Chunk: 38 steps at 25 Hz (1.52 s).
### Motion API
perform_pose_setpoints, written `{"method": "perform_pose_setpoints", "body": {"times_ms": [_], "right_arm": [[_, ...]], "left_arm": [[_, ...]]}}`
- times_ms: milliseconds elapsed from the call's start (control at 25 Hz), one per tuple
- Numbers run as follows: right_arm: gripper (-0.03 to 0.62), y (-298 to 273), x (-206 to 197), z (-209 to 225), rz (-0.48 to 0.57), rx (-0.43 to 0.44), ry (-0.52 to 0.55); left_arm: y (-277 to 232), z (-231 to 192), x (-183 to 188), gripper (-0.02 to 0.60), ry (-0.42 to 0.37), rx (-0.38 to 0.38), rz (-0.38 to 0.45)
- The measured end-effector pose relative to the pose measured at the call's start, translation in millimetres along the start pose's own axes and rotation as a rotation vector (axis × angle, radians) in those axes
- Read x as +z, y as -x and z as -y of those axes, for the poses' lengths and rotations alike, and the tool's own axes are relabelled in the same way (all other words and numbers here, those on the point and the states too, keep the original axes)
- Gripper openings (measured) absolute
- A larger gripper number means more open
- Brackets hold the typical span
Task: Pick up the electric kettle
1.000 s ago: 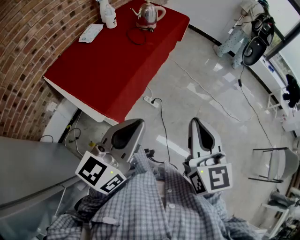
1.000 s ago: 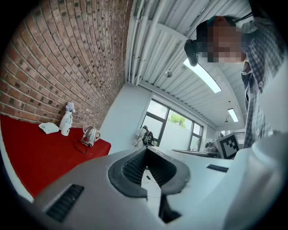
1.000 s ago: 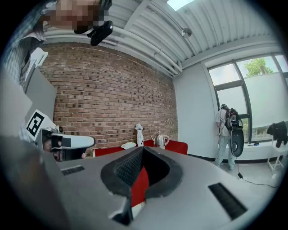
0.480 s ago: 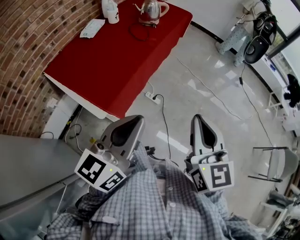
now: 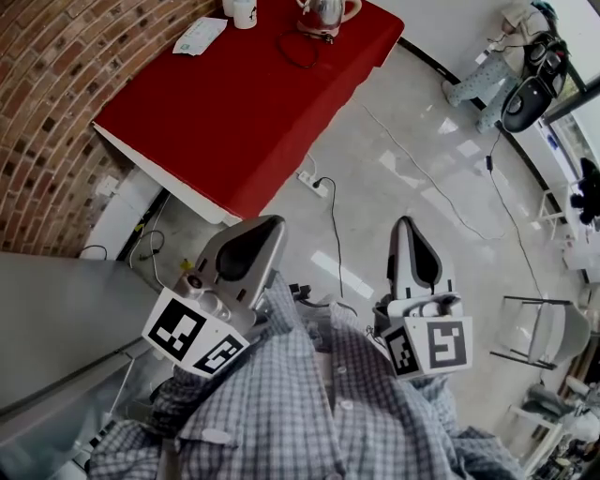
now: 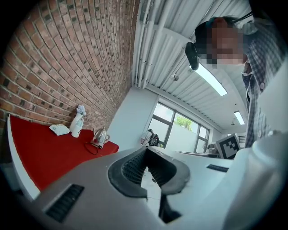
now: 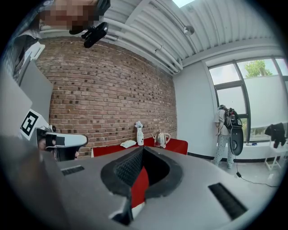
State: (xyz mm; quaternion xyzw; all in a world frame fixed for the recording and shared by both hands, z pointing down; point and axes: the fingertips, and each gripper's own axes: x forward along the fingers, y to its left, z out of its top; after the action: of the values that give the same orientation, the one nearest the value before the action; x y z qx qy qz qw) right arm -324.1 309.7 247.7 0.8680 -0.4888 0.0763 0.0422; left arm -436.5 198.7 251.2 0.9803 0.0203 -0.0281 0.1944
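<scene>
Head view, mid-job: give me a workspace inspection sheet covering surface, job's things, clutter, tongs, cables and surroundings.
Surface: red-covered table against the brick wall, ahead of the person.
Job's things: electric kettle upright at the table's far end, untouched.
Clutter: white bottle and flat white packet near the kettle.
Tongs: left tongs and right tongs both shut, empty, held over the floor short of the table.
Cables: black cord looped on the cloth by the kettle; power strip with a black lead on the floor.
Surroundings: pale tiled floor; chair at right.
</scene>
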Motion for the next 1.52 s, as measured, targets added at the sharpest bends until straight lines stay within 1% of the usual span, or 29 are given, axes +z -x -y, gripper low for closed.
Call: {"method": "perform_pose_setpoints", "body": {"times_ms": [160, 280, 440, 720, 1000, 1120, 1240, 1400, 1520], "right_arm": [[0.006, -4, -11, -1, -0.033, -0.012, 0.008], [0.006, -7, -17, 7, -0.055, -0.020, -0.005], [0.006, -18, -19, 19, -0.066, -0.011, -0.010], [0.006, -57, -15, 48, -0.055, 0.051, -0.012], [0.006, -87, -8, 101, -0.054, 0.088, -0.013], [0.006, -92, -4, 130, -0.041, 0.103, -0.004], [0.006, -100, -2, 161, -0.039, 0.096, -0.010], [0.006, -110, 1, 197, -0.021, 0.082, -0.041], [0.006, -113, 0, 221, -0.018, 0.075, -0.046]], "left_arm": [[2, -11, -2, 0.005, 0.018, 0.013, -0.005], [-2, -11, -5, 0.005, 0.026, 0.017, -0.011], [-13, -14, -7, 0.005, 0.027, 0.041, -0.025], [-46, -26, -2, 0.005, 0.008, 0.115, -0.008], [-102, -28, -1, 0.005, 0.011, 0.162, 0.000], [-128, -25, -5, 0.005, 0.028, 0.181, 0.000], [-153, -24, -6, 0.005, 0.042, 0.191, -0.001], [-192, -20, 0, 0.005, 0.008, 0.181, 0.003], [-216, -13, -2, 0.005, -0.006, 0.174, -0.002]]}}
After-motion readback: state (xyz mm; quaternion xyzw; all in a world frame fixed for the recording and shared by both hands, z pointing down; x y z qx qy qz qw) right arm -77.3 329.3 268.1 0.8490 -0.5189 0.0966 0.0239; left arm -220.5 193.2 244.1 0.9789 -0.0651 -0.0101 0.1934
